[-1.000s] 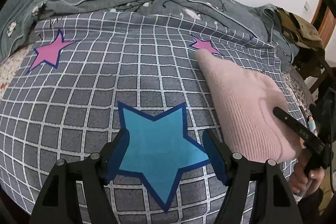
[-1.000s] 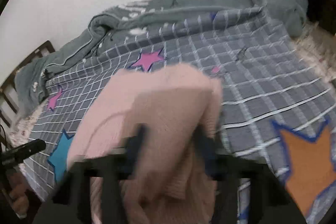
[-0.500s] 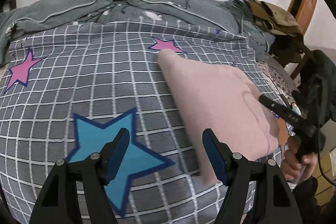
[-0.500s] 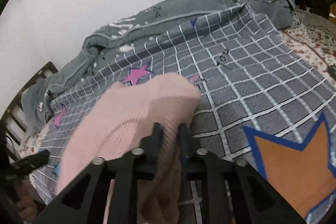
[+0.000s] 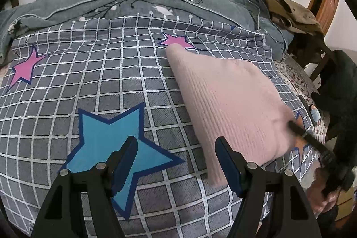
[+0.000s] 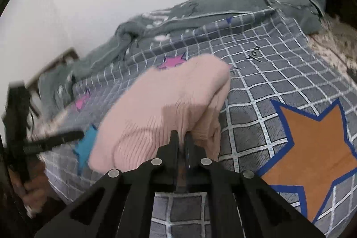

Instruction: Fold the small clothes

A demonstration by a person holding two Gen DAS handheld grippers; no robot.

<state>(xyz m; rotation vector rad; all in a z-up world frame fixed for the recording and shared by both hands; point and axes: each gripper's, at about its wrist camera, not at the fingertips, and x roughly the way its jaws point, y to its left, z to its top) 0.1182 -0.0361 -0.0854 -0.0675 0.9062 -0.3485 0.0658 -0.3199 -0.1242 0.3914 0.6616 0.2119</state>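
Pink rib-knit garment, soft, folded to rough wedge, lies on grid-checked star-print bedspread. Right tool pinches garment's near edge, jaws pressed together. Left tool spread, empty, just left of garment over blue star.

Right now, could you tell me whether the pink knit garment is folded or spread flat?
Folded. The pink knit garment is doubled over on the checked bedspread, with stacked layers at the edge pinched in the shut right gripper.
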